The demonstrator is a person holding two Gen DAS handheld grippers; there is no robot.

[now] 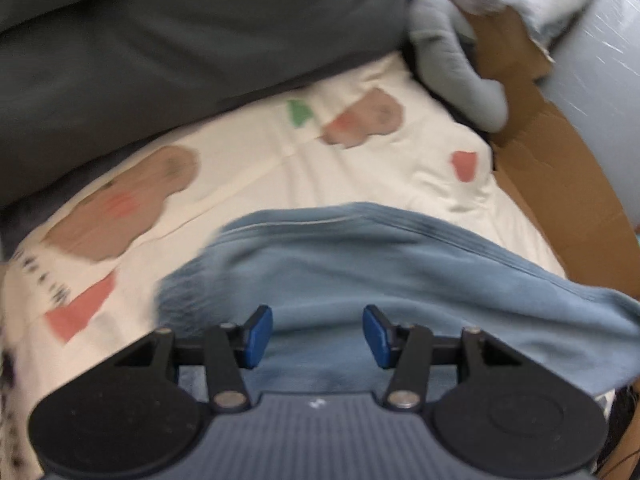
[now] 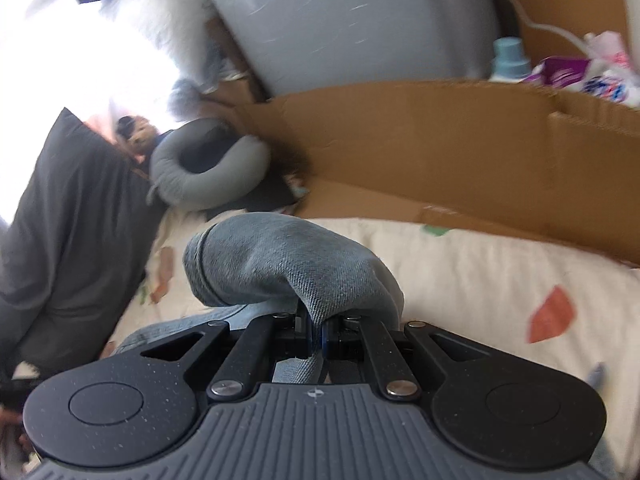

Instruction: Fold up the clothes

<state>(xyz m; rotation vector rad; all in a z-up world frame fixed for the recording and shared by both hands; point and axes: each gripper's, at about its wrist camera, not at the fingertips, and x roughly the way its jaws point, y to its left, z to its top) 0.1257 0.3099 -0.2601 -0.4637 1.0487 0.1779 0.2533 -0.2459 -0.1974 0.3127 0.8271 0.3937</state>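
Where cardboard [image 2: 420,140] flanks sheet [image 2: 480,280], pillow [image 2: 208,164] beyond

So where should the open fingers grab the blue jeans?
Probably the far folded edge of the blue jeans, coming down from above. It lies raised as a thick ridge on the sheet, free to pinch, while the right gripper already holds another part.

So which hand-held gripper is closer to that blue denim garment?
Right. The right hand-held gripper is clamped shut on a bunched fold of the blue denim garment. The left hand-held gripper is open just above the garment, not gripping it.
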